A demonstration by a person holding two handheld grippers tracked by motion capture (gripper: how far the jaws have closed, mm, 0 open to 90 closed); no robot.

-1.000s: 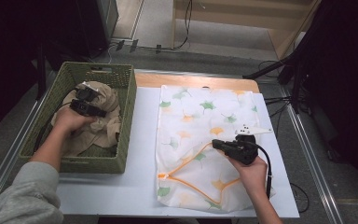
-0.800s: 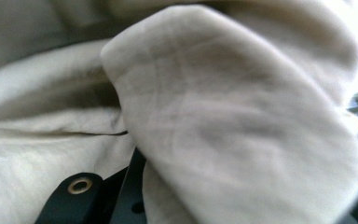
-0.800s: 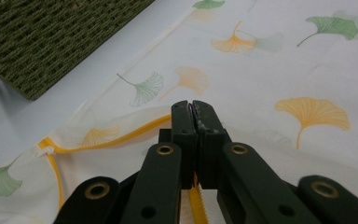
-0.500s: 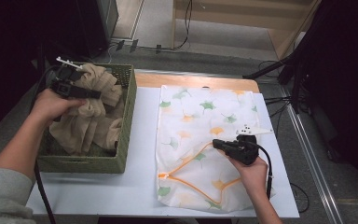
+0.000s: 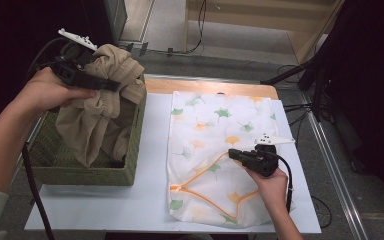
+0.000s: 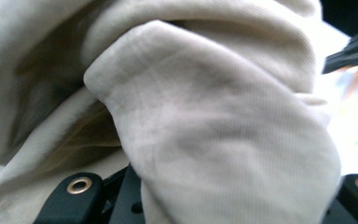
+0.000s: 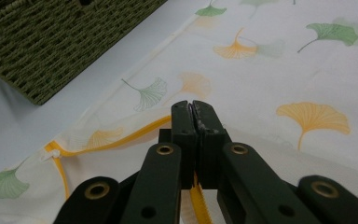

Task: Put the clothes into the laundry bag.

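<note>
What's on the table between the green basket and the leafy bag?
Nothing: in the high view, a bare strip of white table separates the green woven basket from the ginkgo-leaf laundry bag.

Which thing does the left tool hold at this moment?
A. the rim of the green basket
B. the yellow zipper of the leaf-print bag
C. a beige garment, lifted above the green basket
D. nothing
C: in the high view the left tool grips the beige garment, whose lower end hangs into the green basket; the zipper edge of the leaf-print bag is pinched by the right tool.
</note>
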